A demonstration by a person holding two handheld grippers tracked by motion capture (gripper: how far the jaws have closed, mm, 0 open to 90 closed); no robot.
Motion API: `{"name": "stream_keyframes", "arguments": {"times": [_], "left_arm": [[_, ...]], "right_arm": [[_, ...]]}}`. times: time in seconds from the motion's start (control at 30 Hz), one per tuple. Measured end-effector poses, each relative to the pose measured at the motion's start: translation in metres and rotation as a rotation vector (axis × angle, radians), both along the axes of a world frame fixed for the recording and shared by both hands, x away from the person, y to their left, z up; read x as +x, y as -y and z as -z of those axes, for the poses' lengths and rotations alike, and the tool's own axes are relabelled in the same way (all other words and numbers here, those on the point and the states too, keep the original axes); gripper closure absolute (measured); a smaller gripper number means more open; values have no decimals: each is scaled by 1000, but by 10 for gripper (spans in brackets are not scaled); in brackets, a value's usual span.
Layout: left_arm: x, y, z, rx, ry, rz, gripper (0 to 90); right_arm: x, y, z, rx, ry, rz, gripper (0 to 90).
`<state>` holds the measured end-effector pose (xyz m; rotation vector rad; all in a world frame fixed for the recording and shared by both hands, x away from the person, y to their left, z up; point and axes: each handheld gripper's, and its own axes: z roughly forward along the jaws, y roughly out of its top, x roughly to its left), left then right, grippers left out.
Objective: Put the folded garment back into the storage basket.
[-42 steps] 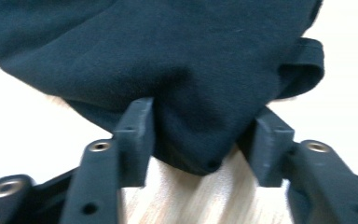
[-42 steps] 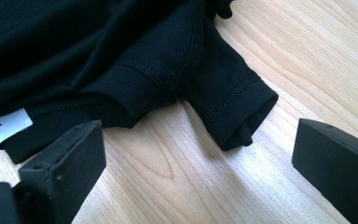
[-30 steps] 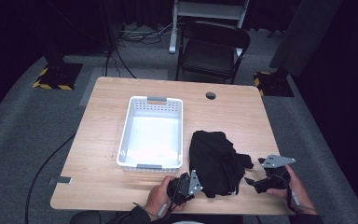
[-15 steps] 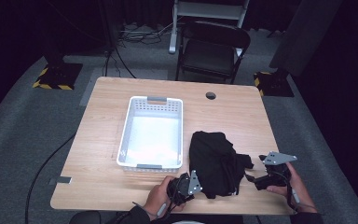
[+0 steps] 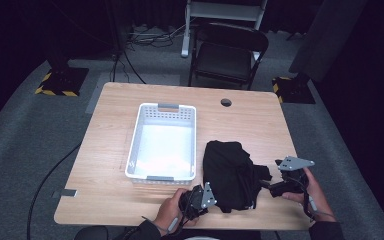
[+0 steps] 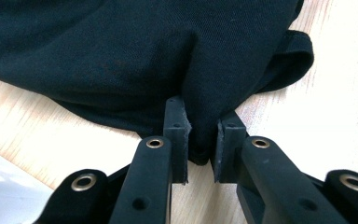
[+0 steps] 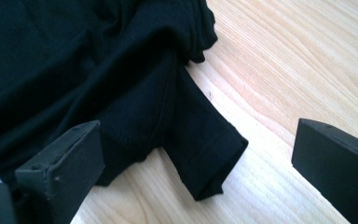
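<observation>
Your black garment [image 5: 232, 175] reads as soft matt knit cloth, fine-ribbed, with stitched hems showing up close. Under it, the table [image 5: 115, 120] is pale wood with a smooth, lightly sheened grain. The basket [image 5: 164, 114] looks like white plastic, perforated walls, slightly glossy. Your left gripper [image 6: 201, 140] shows matt black plastic with brass-coloured rivets; your right gripper [image 7: 196, 154] has dull, rubbery-looking pads.
</observation>
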<state>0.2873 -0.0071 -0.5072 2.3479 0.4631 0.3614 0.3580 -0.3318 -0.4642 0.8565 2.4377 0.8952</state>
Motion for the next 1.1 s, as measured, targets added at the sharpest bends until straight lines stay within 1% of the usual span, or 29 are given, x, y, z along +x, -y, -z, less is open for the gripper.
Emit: {"name": "stream_keyframes", "arguments": {"times": [0.13, 0.27, 0.57, 0.93, 1.1], "left_arm": [[0, 0, 0, -3, -2, -1, 785], [0, 0, 0, 0, -4, 0, 785], [0, 0, 0, -4, -3, -1, 784], [1, -1, 0, -3, -6, 1, 785], [1, -1, 0, -3, -7, 1, 784]], "right_arm": [[3, -7, -1, -21, 3, -8, 28], [6, -15, -4, -19, 5, -21, 28], [15, -31, -7, -14, 5, -28, 32], [25, -43, -10, -13, 11, -33, 34], [31, -46, -8, -20, 4, -31, 34]]}}
